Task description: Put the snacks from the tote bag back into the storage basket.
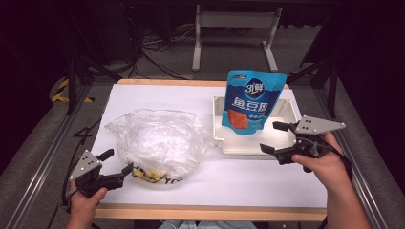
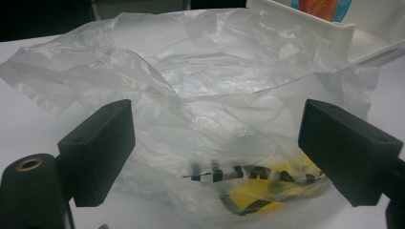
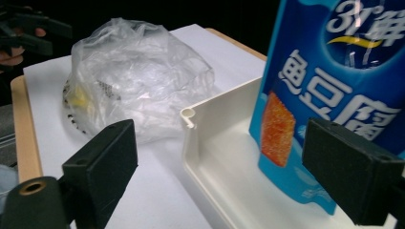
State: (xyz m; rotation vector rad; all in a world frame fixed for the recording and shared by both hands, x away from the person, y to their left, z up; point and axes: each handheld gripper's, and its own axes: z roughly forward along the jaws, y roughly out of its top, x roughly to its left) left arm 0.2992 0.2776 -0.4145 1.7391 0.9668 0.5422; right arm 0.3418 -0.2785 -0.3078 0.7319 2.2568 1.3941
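Observation:
A blue snack pouch (image 1: pixel 253 100) stands upright in a white tray (image 1: pixel 248 143) at the right of the table. A crumpled clear plastic bag (image 1: pixel 157 138) with yellow and black print inside lies left of the tray. My right gripper (image 1: pixel 271 137) hangs open at the tray's front right corner, jaws apart and holding nothing. In the right gripper view the pouch (image 3: pixel 334 95) and the tray wall (image 3: pixel 215 114) lie just ahead of that gripper (image 3: pixel 224 162). My left gripper (image 1: pixel 118 161) stands open at the bag's near left edge. Its jaws (image 2: pixel 217 143) frame the bag (image 2: pixel 215 71) without pinching it.
A white sheet (image 1: pixel 258 183) covers the table, with a wooden edge (image 1: pixel 205 212) along the front. A metal table frame (image 1: pixel 234 28) and cables stand on the dark floor behind. Bare sheet lies in front of the tray and to the far left.

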